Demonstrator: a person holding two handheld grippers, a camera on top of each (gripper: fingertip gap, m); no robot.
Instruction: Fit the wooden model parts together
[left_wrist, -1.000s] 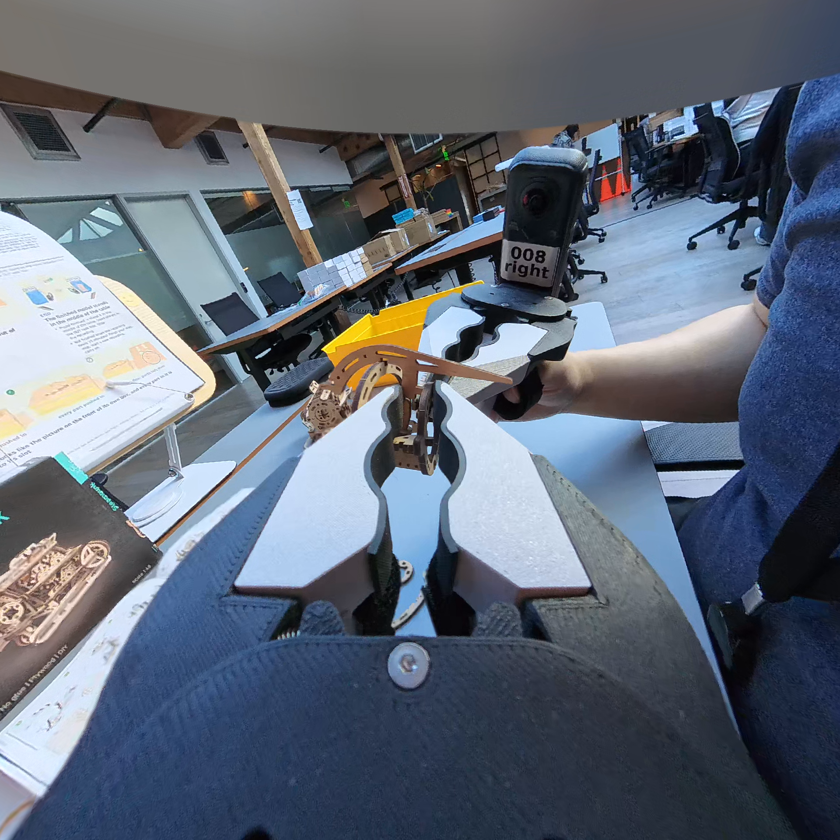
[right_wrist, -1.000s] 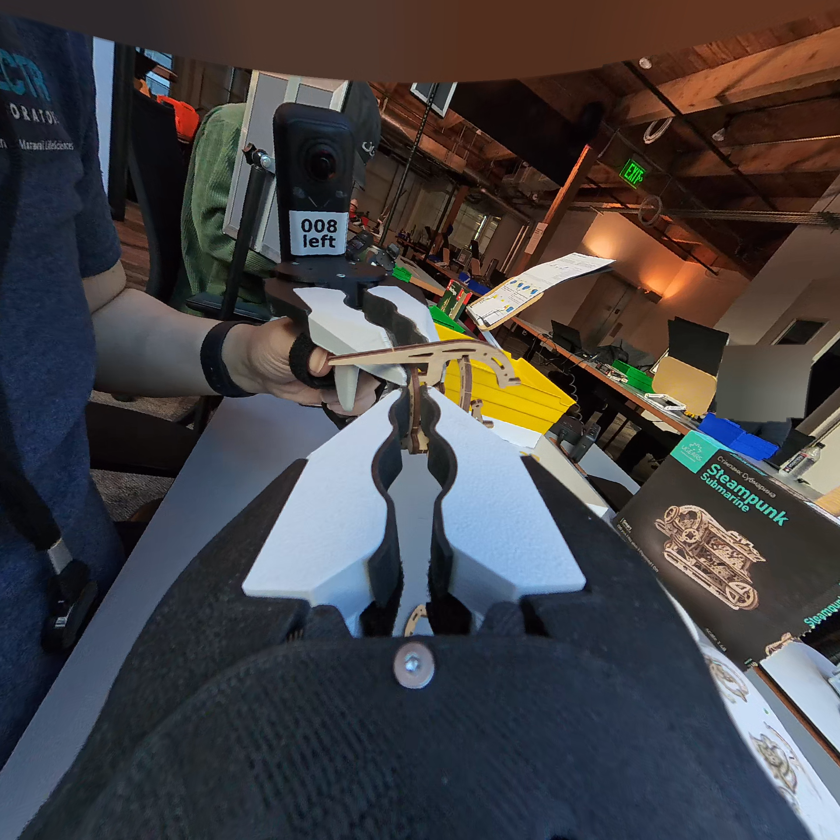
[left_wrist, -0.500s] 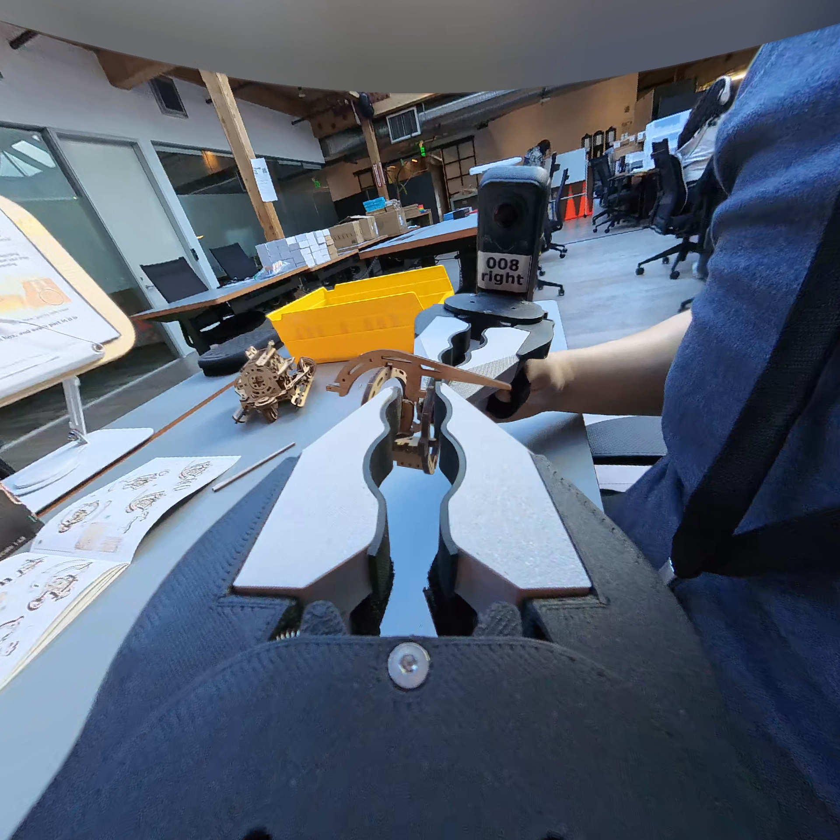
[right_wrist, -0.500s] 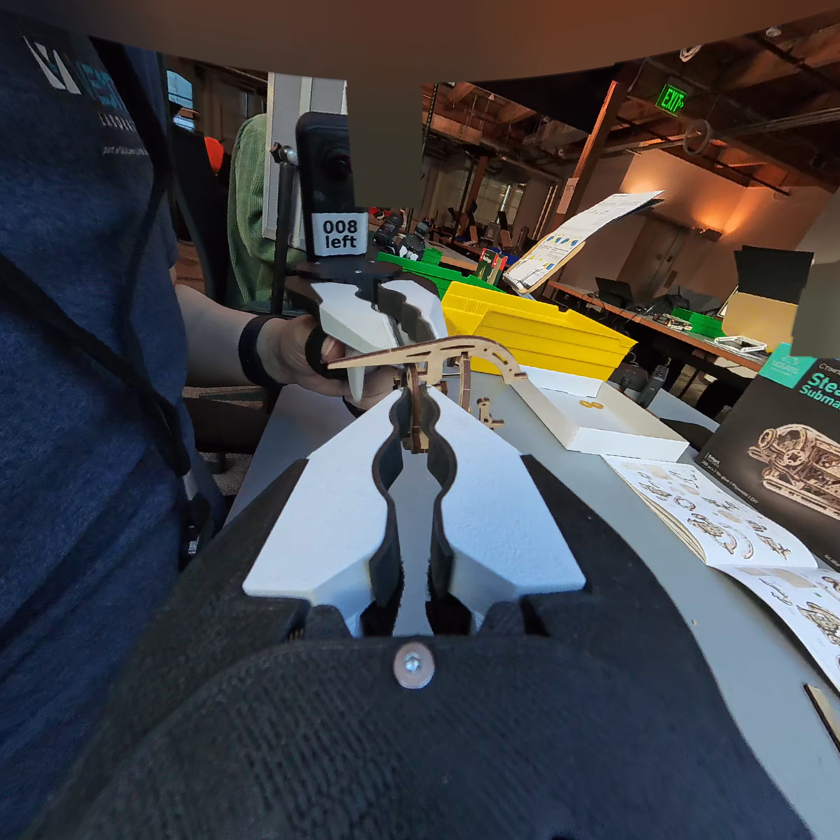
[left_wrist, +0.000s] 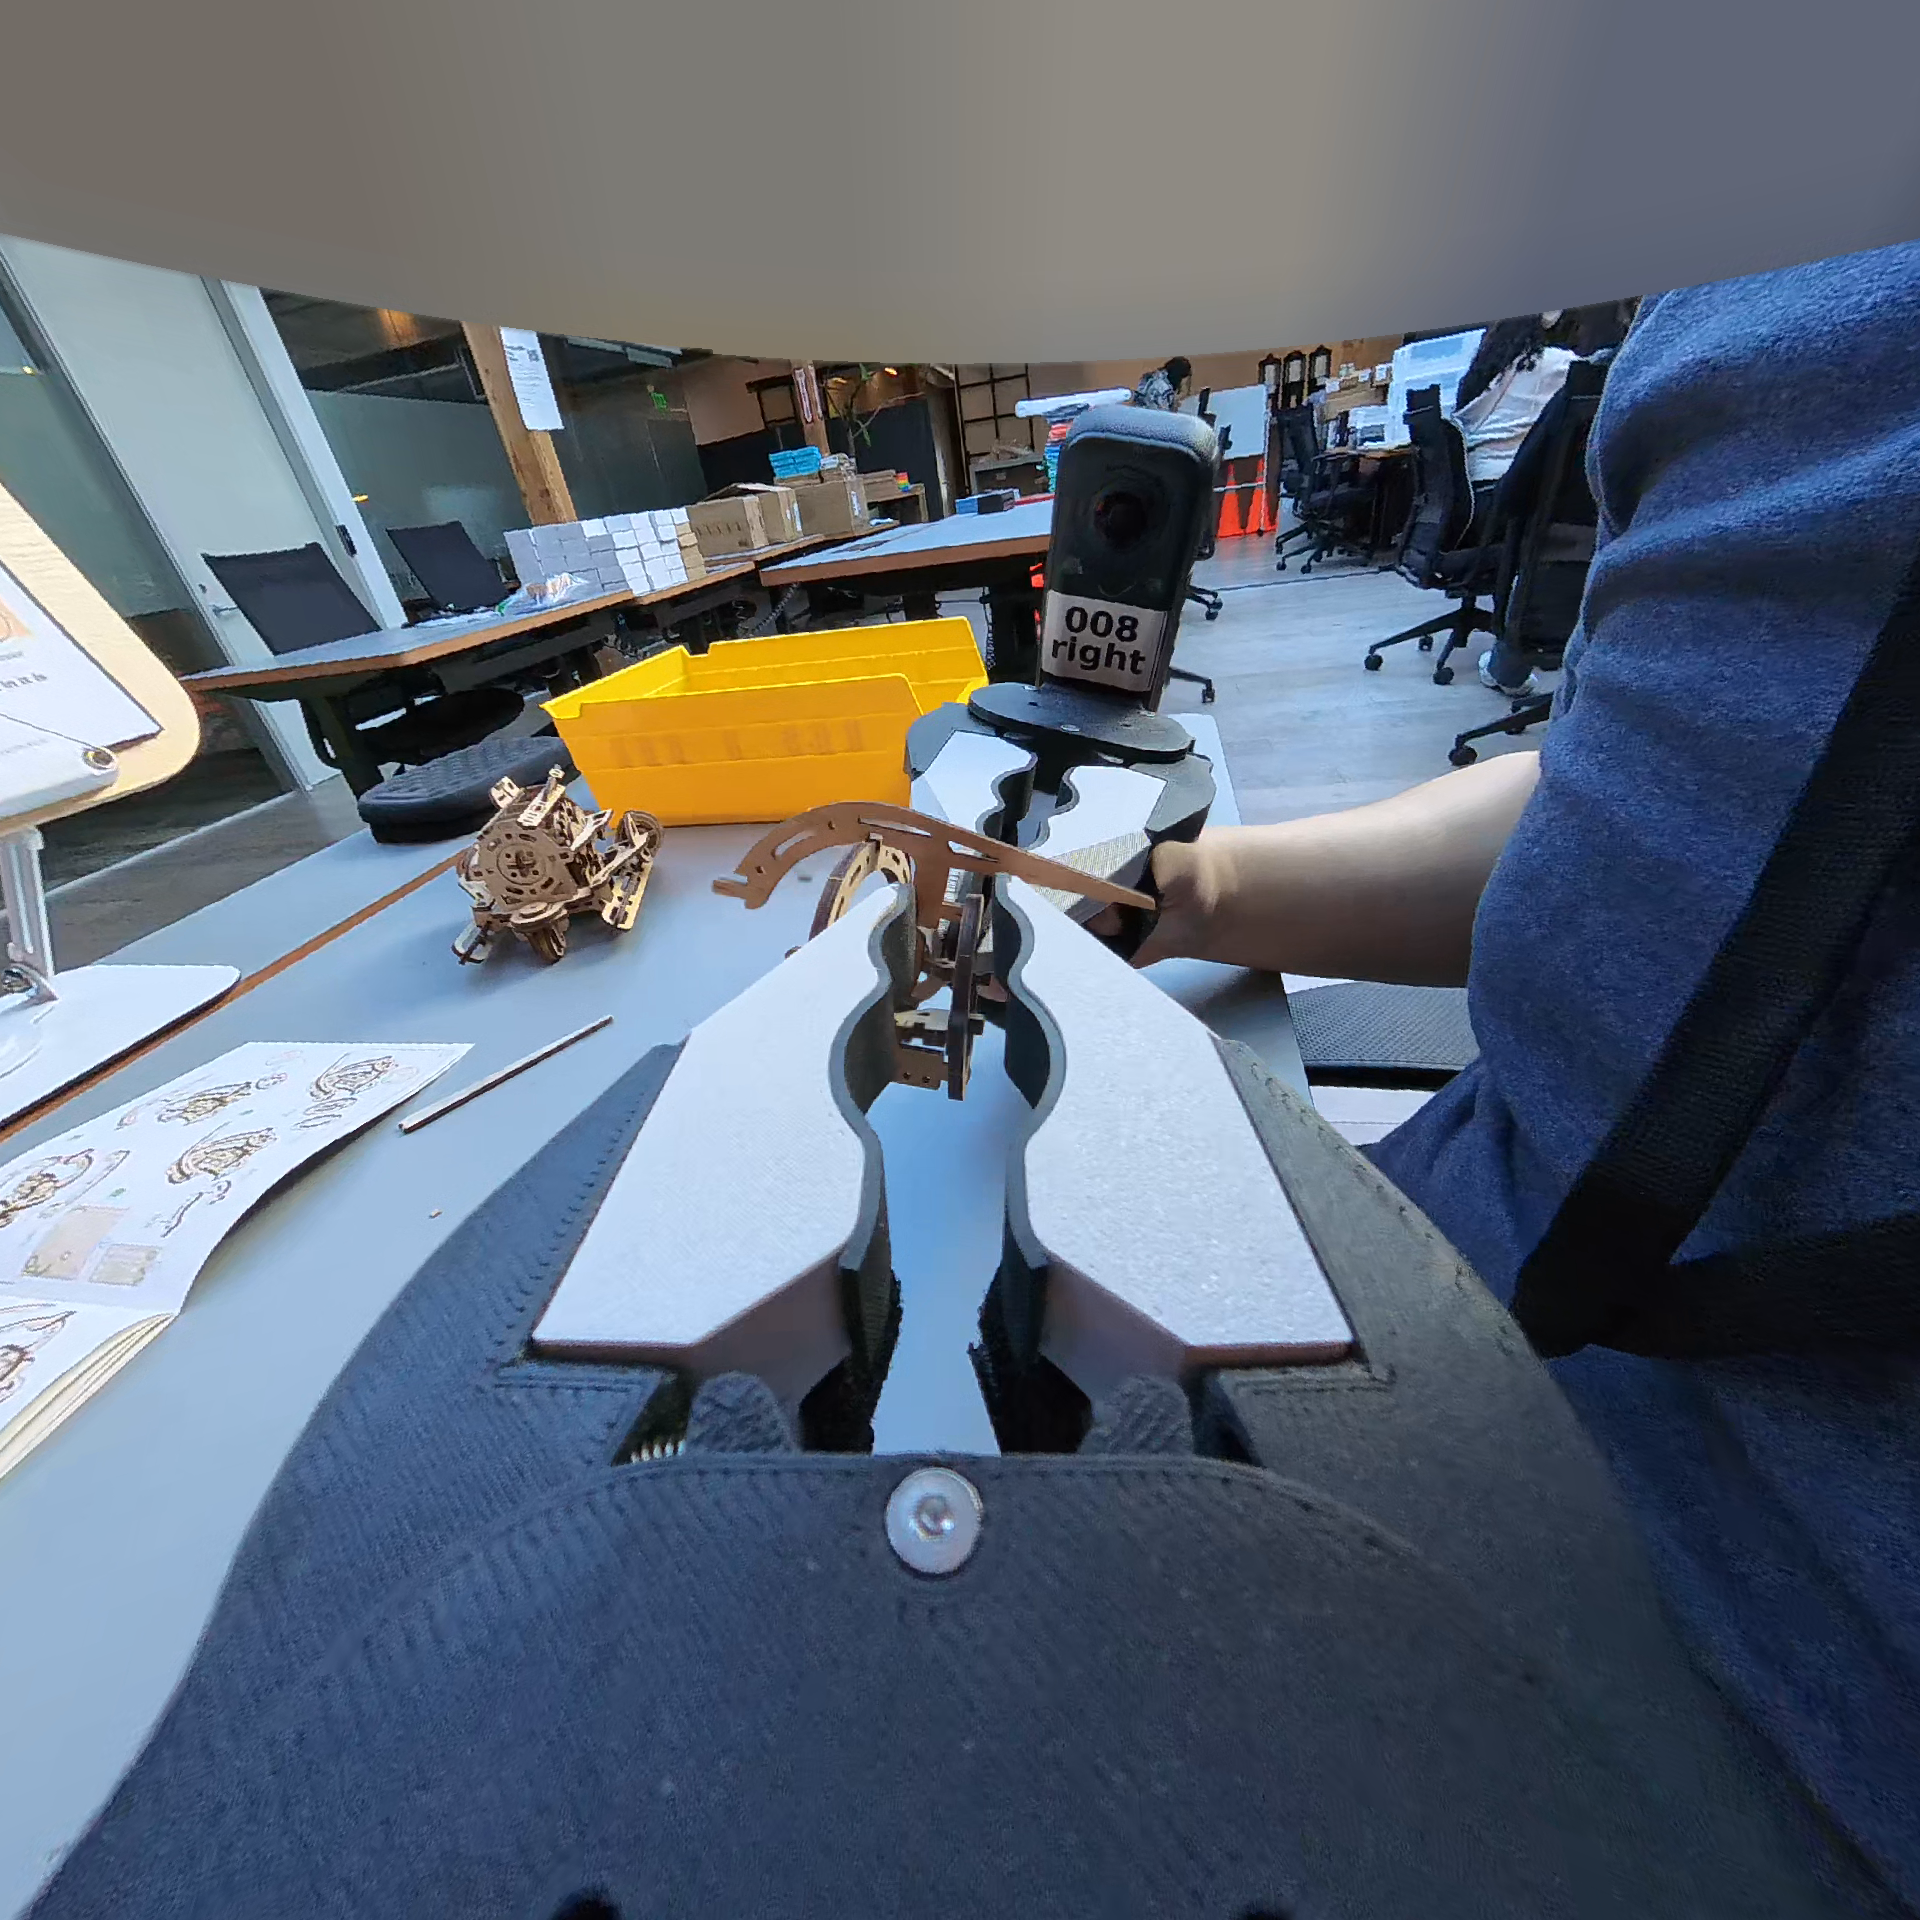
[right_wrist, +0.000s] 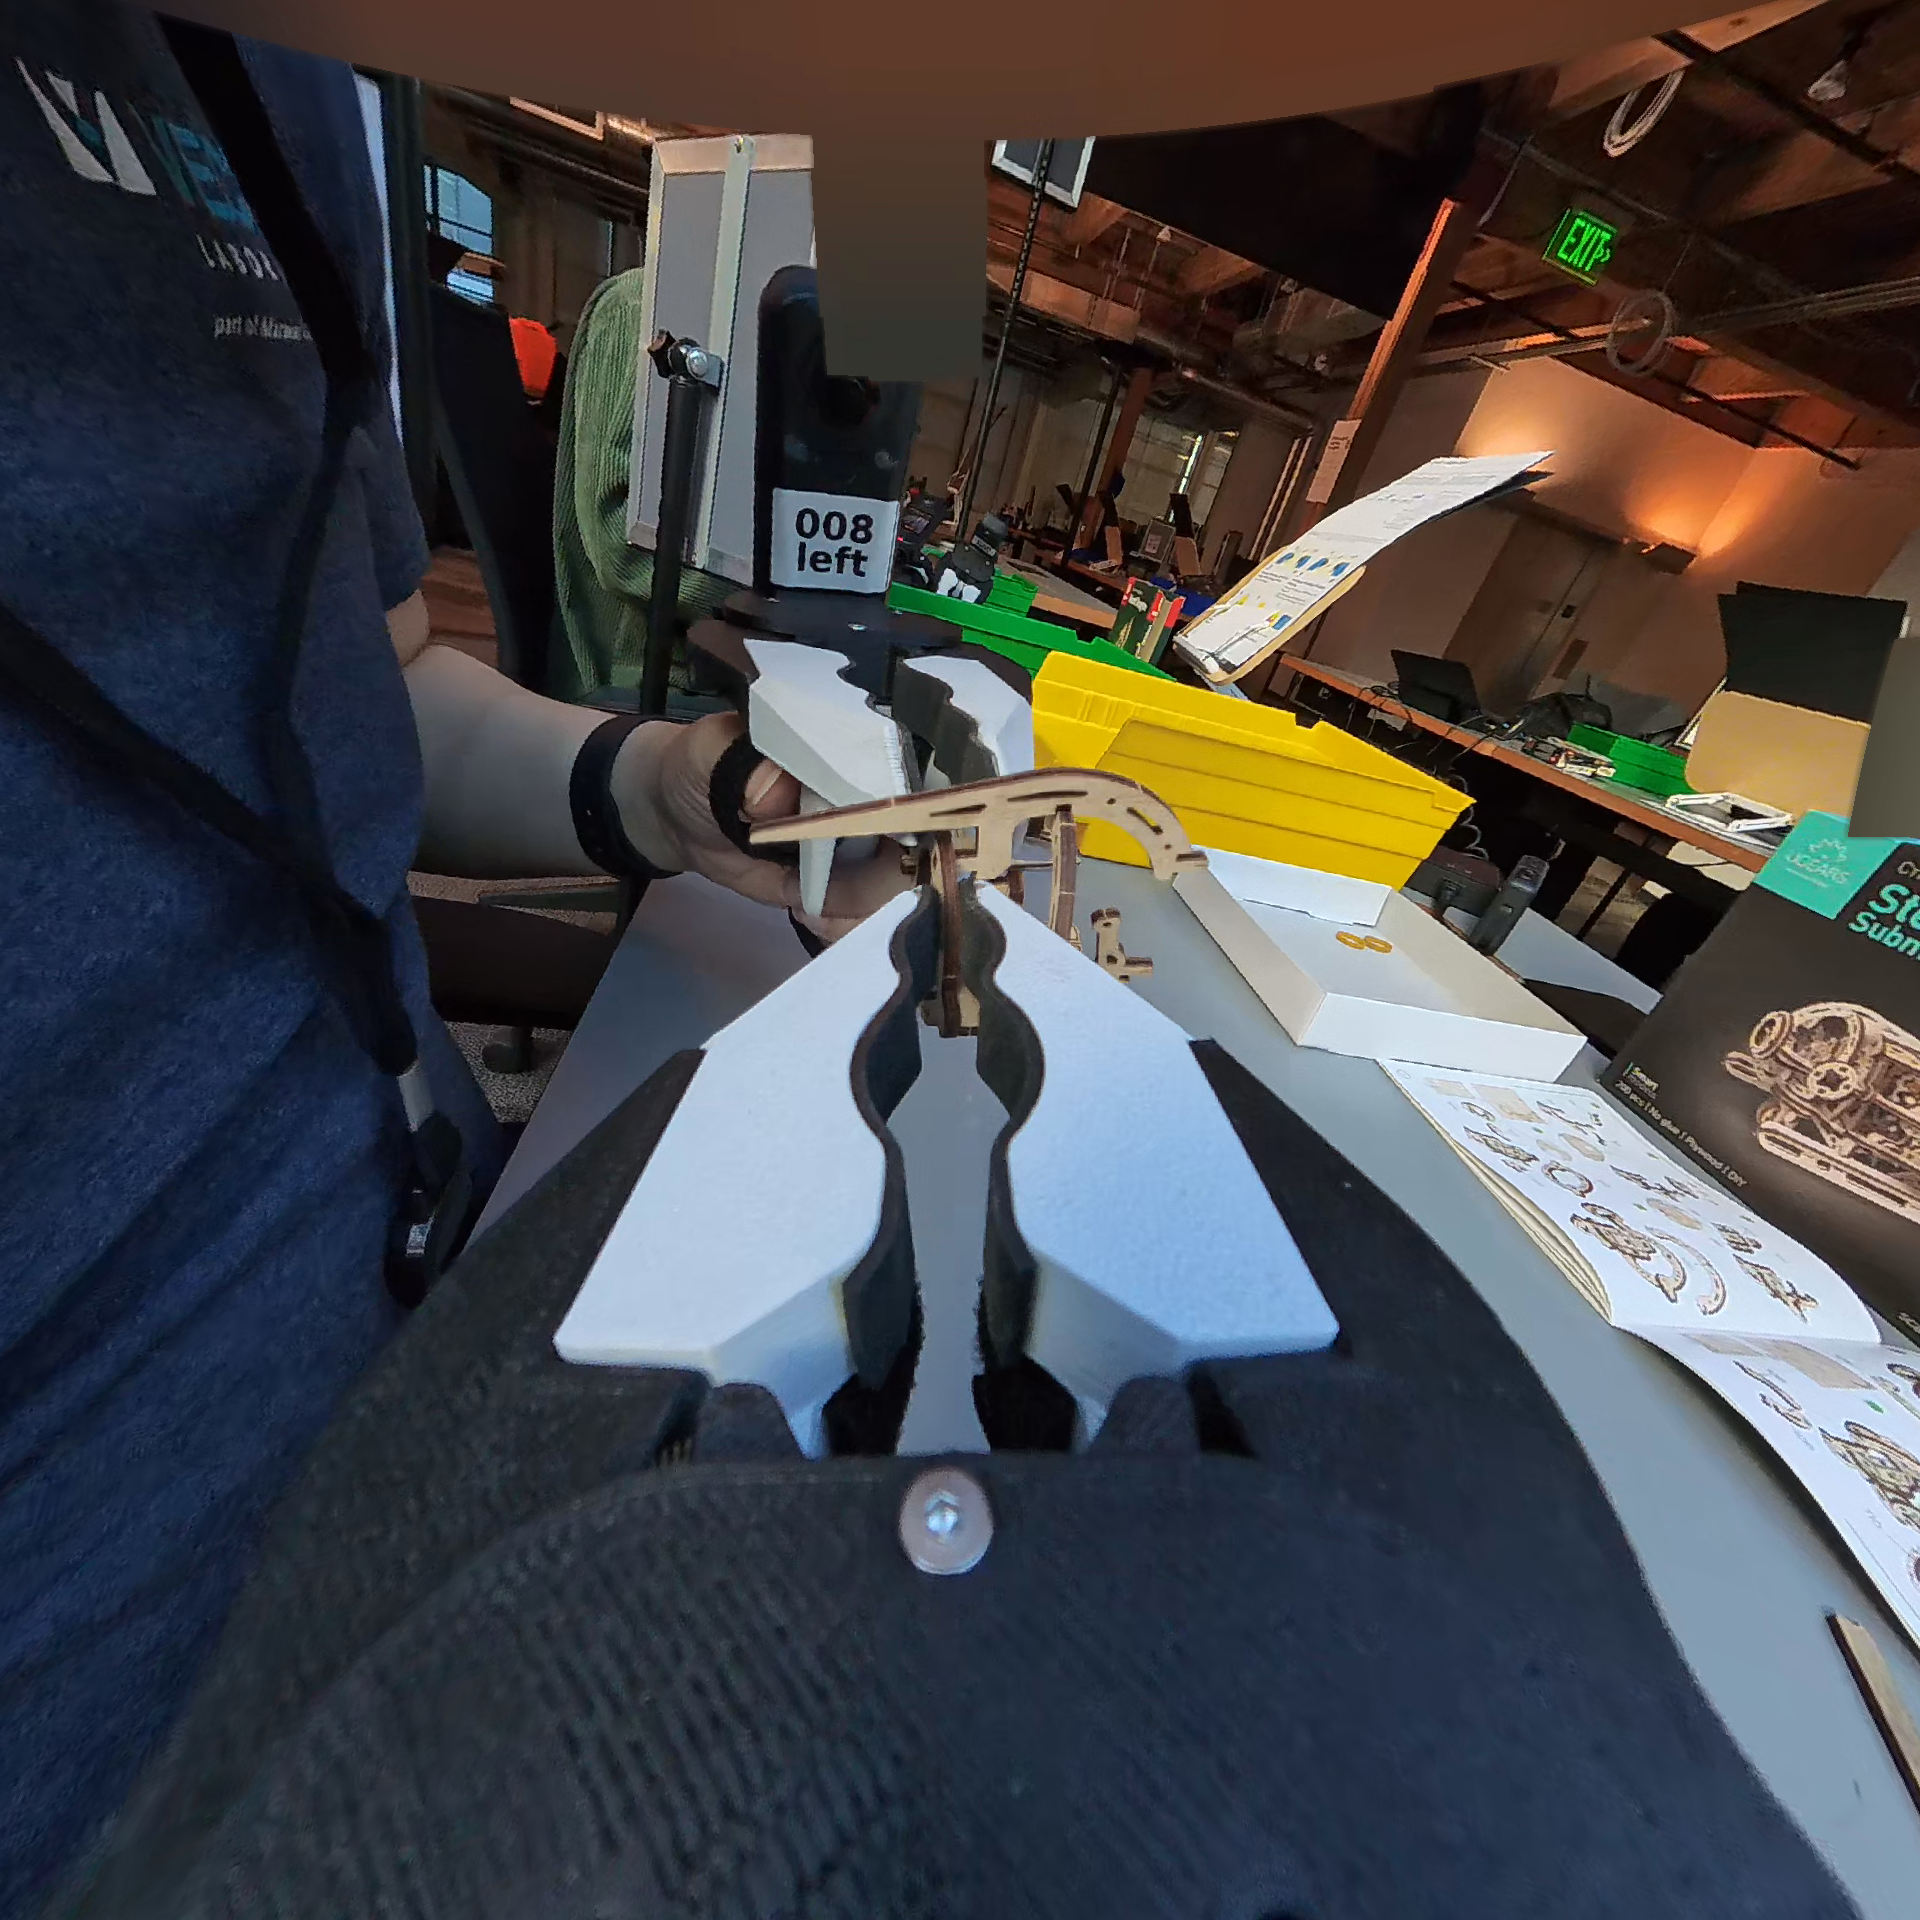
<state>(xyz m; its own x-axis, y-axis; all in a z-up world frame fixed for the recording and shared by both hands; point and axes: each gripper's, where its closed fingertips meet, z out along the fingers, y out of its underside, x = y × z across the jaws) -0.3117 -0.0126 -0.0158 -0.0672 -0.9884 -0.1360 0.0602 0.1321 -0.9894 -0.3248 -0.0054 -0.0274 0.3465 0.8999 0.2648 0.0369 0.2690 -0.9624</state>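
A wooden model assembly is held between both grippers above the grey table (left_wrist: 727, 966). It has a long curved arm (left_wrist: 883, 836) on top and a small geared block (left_wrist: 940, 1023) beneath. My left gripper (left_wrist: 951, 920) is shut on the block. My right gripper (right_wrist: 951, 909) is shut on an upright wooden plate (right_wrist: 951, 977) under the curved arm (right_wrist: 987, 816). The two grippers face each other, tips almost touching; the right gripper (left_wrist: 1039, 883) shows in the left wrist view and the left gripper (right_wrist: 894, 821) in the right wrist view. A finished wooden sub-assembly (left_wrist: 551, 873) sits on the table to the left.
Yellow bins (left_wrist: 769, 717) stand behind the work spot. An open instruction booklet (left_wrist: 156, 1164), a thin stick (left_wrist: 509, 1070) and a document stand (left_wrist: 62, 727) are at the left. A white box (right_wrist: 1351, 977), a black kit box (right_wrist: 1818, 1039) and a small loose wooden piece (right_wrist: 1117, 940) lie right. My two grippers' fingertips are within a few centimetres of each other.
Both grippers have swung together with the assembly, so the views now look lower across the table. The stand and black box slid toward the left edge. Both grips stay the same.
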